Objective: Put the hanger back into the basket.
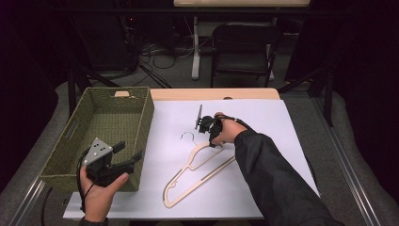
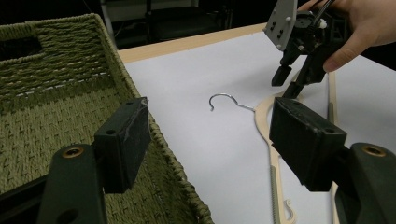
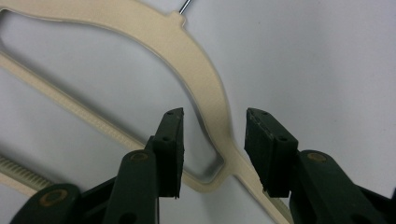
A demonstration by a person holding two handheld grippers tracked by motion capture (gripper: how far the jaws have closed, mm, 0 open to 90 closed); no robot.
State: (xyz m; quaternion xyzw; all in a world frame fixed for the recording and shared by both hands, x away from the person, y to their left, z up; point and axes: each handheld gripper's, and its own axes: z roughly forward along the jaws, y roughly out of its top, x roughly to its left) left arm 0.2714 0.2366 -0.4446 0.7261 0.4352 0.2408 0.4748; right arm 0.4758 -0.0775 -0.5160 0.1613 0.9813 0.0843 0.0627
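Note:
A pale wooden coat hanger point(image 1: 190, 161) with a metal hook point(image 1: 188, 136) lies flat on the white sheet point(image 1: 268, 122). My right gripper point(image 1: 214, 140) points down over the hanger's shoulder near the neck. In the right gripper view its jaws stand open on either side of the hanger's arm point(image 3: 205, 79), with the pads clear of the wood. My left gripper point(image 1: 129, 150) hovers open and holds nothing, over the near right corner of the green woven basket point(image 1: 146, 117). The left gripper view shows the hanger point(image 2: 261, 119) and the right gripper point(image 2: 286, 85) beyond its own jaws.
The basket's right wall point(image 2: 112, 65) borders the sheet on the left. The wooden table edge point(image 1: 211, 93) runs along the back, and a dark chair point(image 1: 242, 47) stands on the floor behind it. Bare sheet lies right of the hanger.

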